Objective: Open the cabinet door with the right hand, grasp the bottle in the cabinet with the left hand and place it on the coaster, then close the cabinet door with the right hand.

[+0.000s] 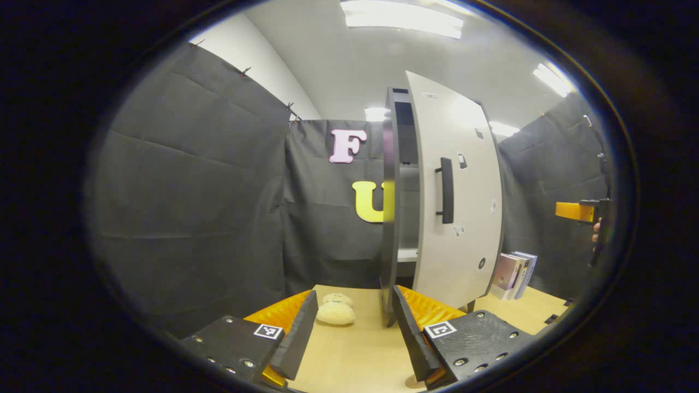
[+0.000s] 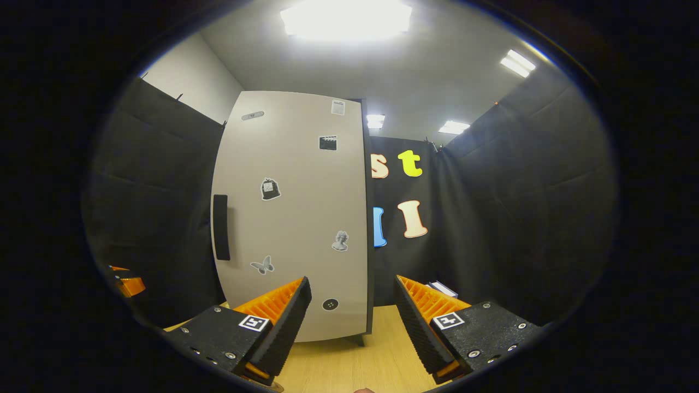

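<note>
One cabinet (image 1: 398, 196), at twelve o'clock, with one door (image 1: 456, 202) and one handle (image 1: 446, 191). Two soft round toys (image 1: 336, 309) on one table (image 1: 355, 355), at six o'clock. A few books (image 1: 513, 275) at four o'clock. Two grippers.

Both views low over table, sharing cabinet door (image 1: 458, 202) (image 2: 295, 213)

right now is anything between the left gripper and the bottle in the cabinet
Yes, partly: the cabinet door stands only ajar, covering most of the cabinet's front. The open left gripper faces the narrow gap; no bottle shows through it. A plush toy lies on the table ahead.
</note>
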